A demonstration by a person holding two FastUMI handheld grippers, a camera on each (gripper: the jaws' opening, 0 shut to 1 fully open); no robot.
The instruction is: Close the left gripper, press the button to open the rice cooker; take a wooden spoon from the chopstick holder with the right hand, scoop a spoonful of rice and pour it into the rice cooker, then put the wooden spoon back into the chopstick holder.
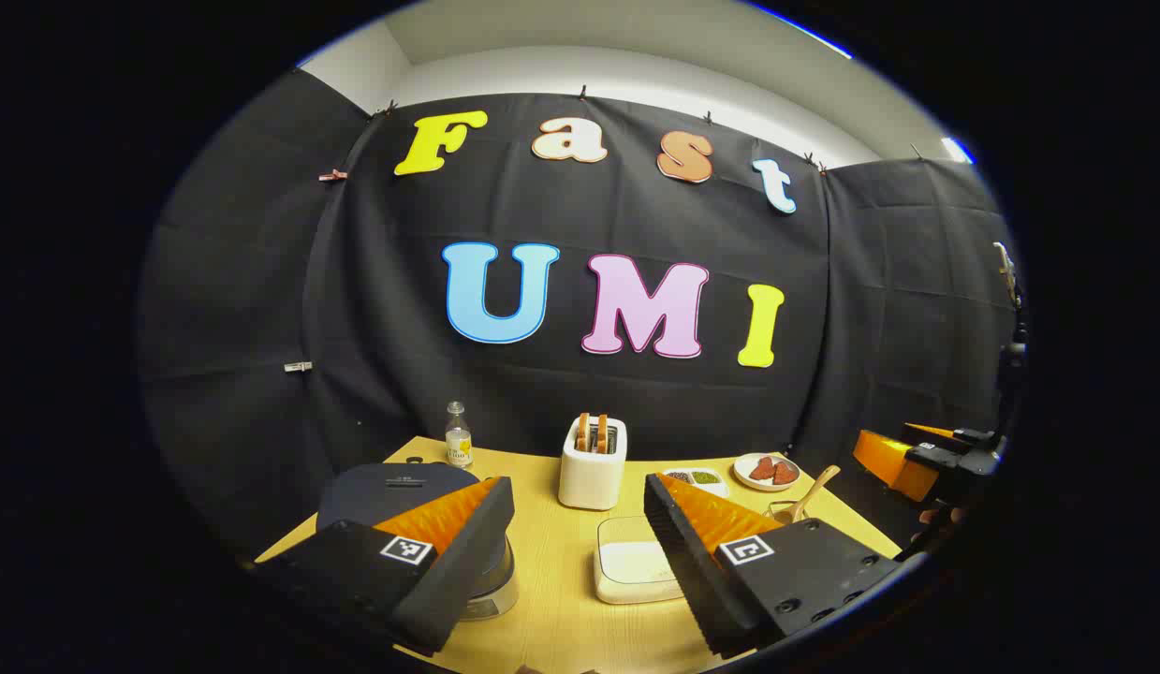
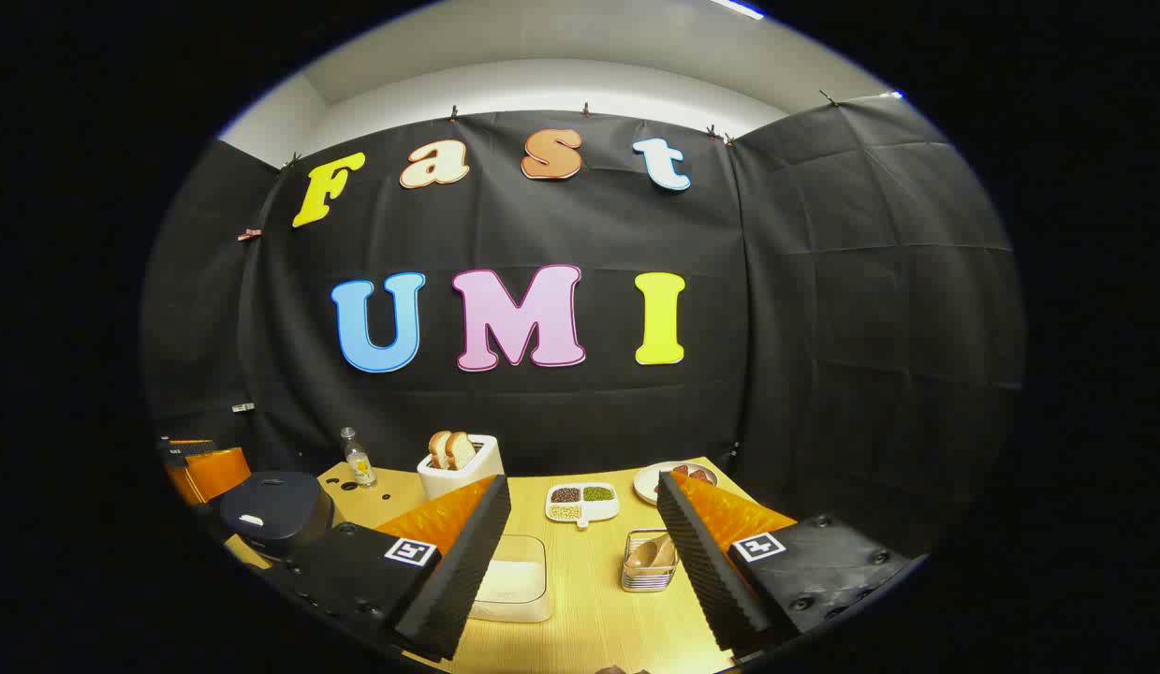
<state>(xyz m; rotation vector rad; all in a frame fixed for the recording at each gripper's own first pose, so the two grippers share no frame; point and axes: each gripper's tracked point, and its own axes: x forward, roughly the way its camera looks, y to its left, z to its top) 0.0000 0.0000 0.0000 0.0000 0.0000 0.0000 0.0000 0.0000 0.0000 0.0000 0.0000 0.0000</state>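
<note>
The dark rice cooker (image 1: 397, 482) stands with its lid down at the table's left, partly behind a finger of my left gripper (image 1: 578, 489), which hangs open above the table. A white box of rice (image 1: 631, 562) lies between its fingers. The wooden spoon (image 1: 812, 491) leans out of its holder at the right. In the right gripper view, my right gripper (image 2: 582, 487) is open too, above the wire chopstick holder (image 2: 650, 566) that holds the wooden spoon (image 2: 647, 552). The rice box (image 2: 519, 566) lies left of the holder, and the rice cooker (image 2: 271, 510) sits far left.
On the wooden table (image 2: 598, 608) stand a white toaster (image 2: 458, 463) with bread slices, a small bottle (image 2: 358, 459), a sectioned dish of grains (image 2: 581, 501) and a plate (image 2: 673, 479) at the back right. Black cloth walls close in behind and on both sides.
</note>
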